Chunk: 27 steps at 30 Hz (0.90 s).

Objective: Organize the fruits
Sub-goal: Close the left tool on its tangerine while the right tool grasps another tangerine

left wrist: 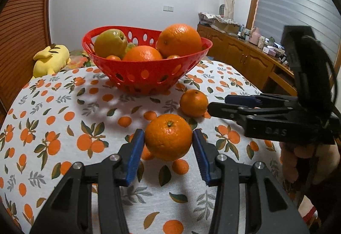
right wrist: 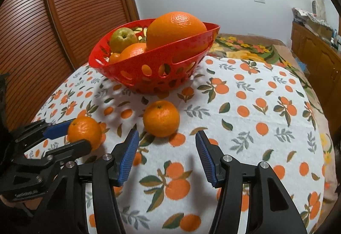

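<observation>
The basket (left wrist: 147,80) is red with oval holes. The tablecloth (left wrist: 64,118) is white, printed with oranges and green leaves. The gripper pads (left wrist: 136,155) are blue. The mandarin (left wrist: 168,137) is orange.

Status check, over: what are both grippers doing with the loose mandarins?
Left hand-held gripper shut on near mandarin. Right hand-held gripper open, short of second mandarin. Red basket already holds fruit; nothing blocking the way.

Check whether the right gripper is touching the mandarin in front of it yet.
Apart. In the right wrist view, the right gripper stands open with tablecloth visible between its fingertips and the mandarin.
</observation>
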Motion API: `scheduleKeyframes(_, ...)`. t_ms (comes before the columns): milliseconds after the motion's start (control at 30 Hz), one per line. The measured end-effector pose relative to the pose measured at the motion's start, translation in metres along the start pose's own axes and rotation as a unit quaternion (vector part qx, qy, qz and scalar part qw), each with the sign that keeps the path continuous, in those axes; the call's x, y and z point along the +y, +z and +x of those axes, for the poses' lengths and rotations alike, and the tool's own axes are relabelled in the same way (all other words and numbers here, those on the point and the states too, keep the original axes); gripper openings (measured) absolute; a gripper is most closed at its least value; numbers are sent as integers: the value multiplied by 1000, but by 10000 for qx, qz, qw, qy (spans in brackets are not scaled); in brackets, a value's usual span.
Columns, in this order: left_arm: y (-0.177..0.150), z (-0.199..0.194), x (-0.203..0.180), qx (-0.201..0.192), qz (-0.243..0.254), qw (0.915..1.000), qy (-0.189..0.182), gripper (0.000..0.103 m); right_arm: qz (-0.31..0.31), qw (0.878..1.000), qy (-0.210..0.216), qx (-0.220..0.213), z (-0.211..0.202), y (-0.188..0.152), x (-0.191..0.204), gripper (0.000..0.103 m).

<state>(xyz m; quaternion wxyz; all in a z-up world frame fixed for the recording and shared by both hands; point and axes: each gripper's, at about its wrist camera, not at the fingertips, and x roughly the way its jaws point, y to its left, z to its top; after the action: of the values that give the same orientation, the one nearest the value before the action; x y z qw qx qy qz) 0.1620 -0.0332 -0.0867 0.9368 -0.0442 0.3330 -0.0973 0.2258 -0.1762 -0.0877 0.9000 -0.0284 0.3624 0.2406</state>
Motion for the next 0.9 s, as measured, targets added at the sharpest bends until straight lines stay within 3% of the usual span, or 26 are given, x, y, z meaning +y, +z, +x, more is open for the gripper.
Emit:
scheduleKeyframes(700,12,-22,17,-264,-98,9994,187,45,-357,9981,-239,450,48,19,14,56)
scheduleKeyframes(900,17,-29,17,-319,-61,9993,210,45,-410,9976,-200,530,51,18,16,46)
